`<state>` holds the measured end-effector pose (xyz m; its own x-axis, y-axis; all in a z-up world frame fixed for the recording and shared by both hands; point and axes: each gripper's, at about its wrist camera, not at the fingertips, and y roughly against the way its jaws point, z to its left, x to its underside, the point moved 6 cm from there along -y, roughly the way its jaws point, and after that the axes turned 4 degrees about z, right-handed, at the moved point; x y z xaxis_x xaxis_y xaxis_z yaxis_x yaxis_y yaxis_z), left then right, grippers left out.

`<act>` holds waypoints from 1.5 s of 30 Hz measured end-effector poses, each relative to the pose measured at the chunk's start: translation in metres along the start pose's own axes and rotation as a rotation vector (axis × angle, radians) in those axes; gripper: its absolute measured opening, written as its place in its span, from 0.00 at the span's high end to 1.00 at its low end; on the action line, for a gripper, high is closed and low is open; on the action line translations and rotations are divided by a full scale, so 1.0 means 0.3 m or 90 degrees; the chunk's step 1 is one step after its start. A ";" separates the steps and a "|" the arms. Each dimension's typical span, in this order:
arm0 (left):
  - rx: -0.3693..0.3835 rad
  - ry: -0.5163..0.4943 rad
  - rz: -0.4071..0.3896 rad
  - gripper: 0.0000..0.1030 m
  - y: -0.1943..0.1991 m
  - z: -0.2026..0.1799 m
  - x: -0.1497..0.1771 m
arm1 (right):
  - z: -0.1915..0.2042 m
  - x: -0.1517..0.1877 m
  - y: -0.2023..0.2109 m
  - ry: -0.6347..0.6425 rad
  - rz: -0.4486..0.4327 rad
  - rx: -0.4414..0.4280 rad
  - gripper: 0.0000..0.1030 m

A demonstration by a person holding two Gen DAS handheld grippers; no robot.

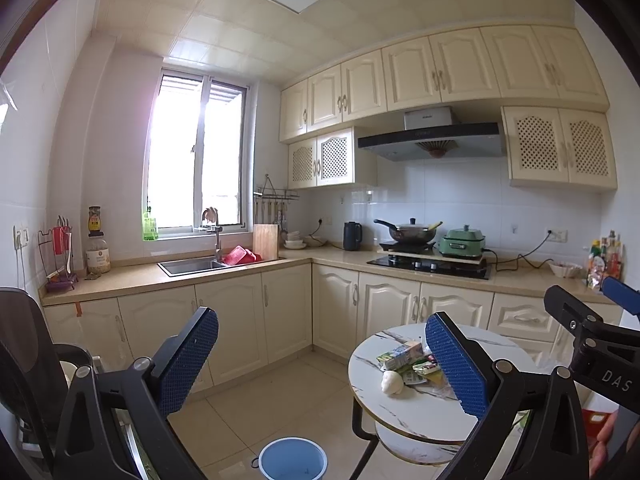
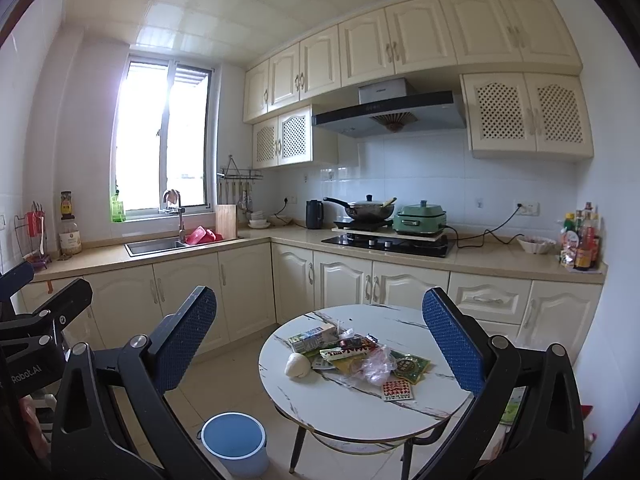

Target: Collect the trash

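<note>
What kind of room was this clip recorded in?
A home kitchen, most likely: a steel sink under the window, a black gas hob beneath a range hood, and cream cabinets along both walls.

The left gripper [image 1: 322, 364] hangs wide apart, holding nothing, above the floor. Right of it sits the round marble table [image 1: 416, 416], with a drink carton [image 1: 400, 354], a white crumpled wad [image 1: 391, 382] and wrappers [image 1: 426, 372] (partly hidden). Below stands the blue bucket [image 1: 293, 458].
</note>
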<state>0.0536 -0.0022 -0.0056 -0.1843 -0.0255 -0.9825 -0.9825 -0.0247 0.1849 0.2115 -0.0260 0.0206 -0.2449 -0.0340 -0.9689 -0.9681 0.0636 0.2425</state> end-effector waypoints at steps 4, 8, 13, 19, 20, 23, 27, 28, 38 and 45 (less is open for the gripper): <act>0.000 -0.002 0.000 0.01 0.004 0.003 0.000 | 0.000 -0.004 -0.002 0.001 0.003 -0.001 0.00; -0.003 -0.004 0.001 0.01 0.009 0.004 -0.002 | -0.002 -0.003 -0.004 0.001 0.004 -0.001 0.00; -0.001 -0.005 0.001 0.01 0.004 0.001 -0.004 | -0.003 0.002 -0.003 0.001 0.004 -0.001 0.00; -0.001 -0.006 0.003 0.01 -0.001 -0.006 -0.006 | -0.003 0.000 -0.002 0.001 0.005 -0.002 0.00; -0.001 -0.006 0.003 0.01 -0.001 -0.007 -0.005 | -0.002 0.001 -0.003 0.001 0.005 -0.002 0.00; 0.000 -0.008 0.003 0.01 0.000 -0.005 -0.006 | 0.000 0.005 -0.005 0.003 0.007 -0.004 0.00; 0.000 -0.008 0.002 0.01 0.001 -0.004 -0.007 | 0.001 0.007 -0.006 0.002 0.007 -0.005 0.00; 0.000 -0.008 0.002 0.01 0.001 -0.005 -0.005 | 0.002 0.008 -0.007 0.002 0.007 -0.004 0.00; 0.000 -0.009 0.004 0.01 0.001 -0.006 -0.003 | 0.006 0.010 -0.014 0.001 0.010 -0.003 0.00; -0.002 -0.005 0.008 0.01 -0.014 -0.004 0.000 | 0.003 0.020 -0.034 0.002 0.019 -0.003 0.00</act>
<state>0.0579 -0.0032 -0.0062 -0.1968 -0.0175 -0.9803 -0.9800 -0.0272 0.1973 0.2198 -0.0260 0.0123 -0.2745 -0.0348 -0.9610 -0.9604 0.0603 0.2721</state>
